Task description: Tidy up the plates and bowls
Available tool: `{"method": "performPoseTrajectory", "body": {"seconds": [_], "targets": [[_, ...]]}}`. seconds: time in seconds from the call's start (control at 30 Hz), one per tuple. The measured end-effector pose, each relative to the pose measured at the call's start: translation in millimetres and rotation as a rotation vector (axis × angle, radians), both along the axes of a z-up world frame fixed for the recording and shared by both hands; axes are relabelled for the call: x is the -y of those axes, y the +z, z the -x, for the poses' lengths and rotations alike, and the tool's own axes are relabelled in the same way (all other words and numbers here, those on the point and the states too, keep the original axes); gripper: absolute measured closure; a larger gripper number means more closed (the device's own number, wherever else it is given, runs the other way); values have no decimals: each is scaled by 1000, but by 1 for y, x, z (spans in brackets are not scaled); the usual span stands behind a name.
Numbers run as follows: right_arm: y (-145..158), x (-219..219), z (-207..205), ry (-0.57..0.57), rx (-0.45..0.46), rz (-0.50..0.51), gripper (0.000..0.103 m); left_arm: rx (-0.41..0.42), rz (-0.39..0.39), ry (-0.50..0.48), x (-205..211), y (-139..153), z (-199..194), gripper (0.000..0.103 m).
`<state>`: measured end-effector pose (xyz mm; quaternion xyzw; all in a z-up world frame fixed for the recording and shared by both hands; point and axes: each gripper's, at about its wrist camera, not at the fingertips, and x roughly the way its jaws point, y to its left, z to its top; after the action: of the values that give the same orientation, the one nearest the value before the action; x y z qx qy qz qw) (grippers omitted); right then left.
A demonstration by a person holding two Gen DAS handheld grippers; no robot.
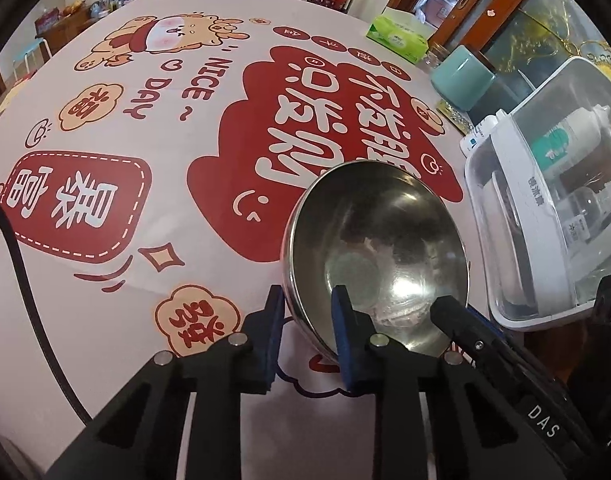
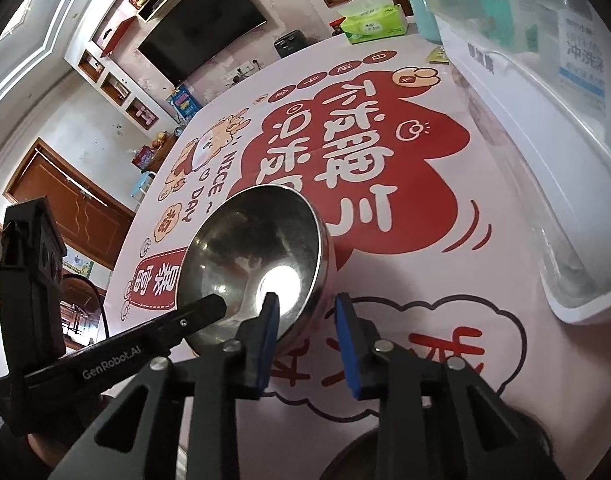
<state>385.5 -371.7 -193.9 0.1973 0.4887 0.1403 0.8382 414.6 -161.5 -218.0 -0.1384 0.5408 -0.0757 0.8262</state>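
Note:
A stainless steel bowl (image 1: pixel 377 240) (image 2: pixel 257 240) sits on the printed pink and red tablecloth (image 1: pixel 165 248), close in front of both cameras. My left gripper (image 1: pixel 307 320) straddles the bowl's near left rim, one blue pad outside the wall and one inside, shut on it. My right gripper (image 2: pixel 307 320) clamps the opposite side of the rim the same way. In the left wrist view a black finger (image 1: pixel 453 312) of the right gripper reaches into the bowl. In the right wrist view the left gripper's finger (image 2: pixel 209 308) does likewise. The bowl holds nothing.
A clear plastic box with a white rim (image 1: pixel 517 240) (image 2: pixel 517 184) holding bottles stands just right of the bowl. Behind it are a teal cup (image 1: pixel 461 76) and a green tissue pack (image 1: pixel 397 36). A black cable (image 1: pixel 25 280) crosses the left.

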Motion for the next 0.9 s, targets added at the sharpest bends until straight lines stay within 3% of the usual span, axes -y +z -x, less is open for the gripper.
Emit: {"method": "performPoseTrajectory", "body": {"seconds": [0.47,0.9], "targets": [[11,-4,18,11,-19,30,84,-34,10,-1,-7,2,26,86],[41,-18,63,44,10,66,84,-21,32,-7,-21,30,77,86]]}}
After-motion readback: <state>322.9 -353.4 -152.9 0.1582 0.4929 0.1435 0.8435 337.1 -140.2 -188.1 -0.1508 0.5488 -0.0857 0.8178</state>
